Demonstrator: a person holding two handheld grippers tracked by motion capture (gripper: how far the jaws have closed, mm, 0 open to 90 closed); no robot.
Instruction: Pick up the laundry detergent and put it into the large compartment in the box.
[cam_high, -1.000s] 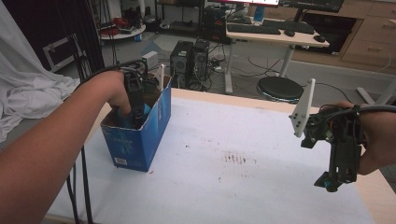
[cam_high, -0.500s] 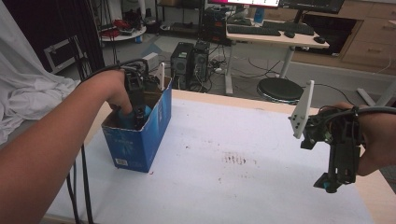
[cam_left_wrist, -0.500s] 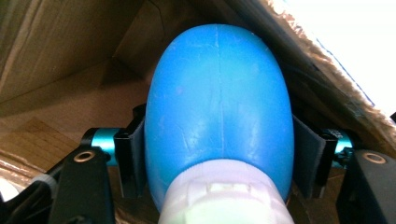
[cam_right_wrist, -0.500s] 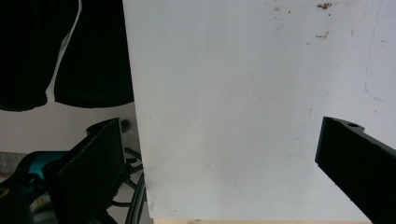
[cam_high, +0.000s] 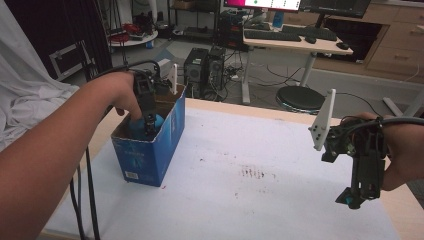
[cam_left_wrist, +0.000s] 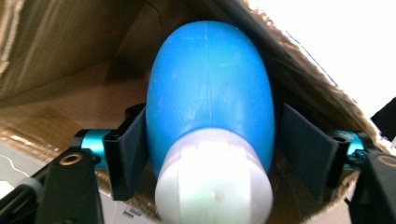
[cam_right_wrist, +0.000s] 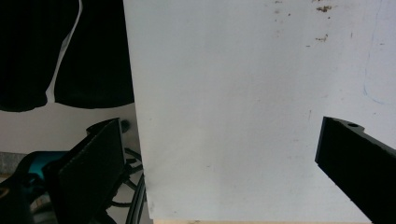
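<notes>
Jaws of your left gripper (cam_high: 149, 131) sit on either side of a blue egg-shaped object (cam_left_wrist: 210, 93) with a white end, touching its flanks, down inside the open blue cardboard box (cam_high: 167, 137) at the far left of the table (cam_high: 260, 200). Your right gripper (cam_high: 356, 197) hangs over the near right edge, jaws wide apart and holding nothing

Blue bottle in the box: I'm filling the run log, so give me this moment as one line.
left gripper: fingers either side of blue bottle, inside cardboard box | right gripper: open, holding nothing, over white table
</notes>
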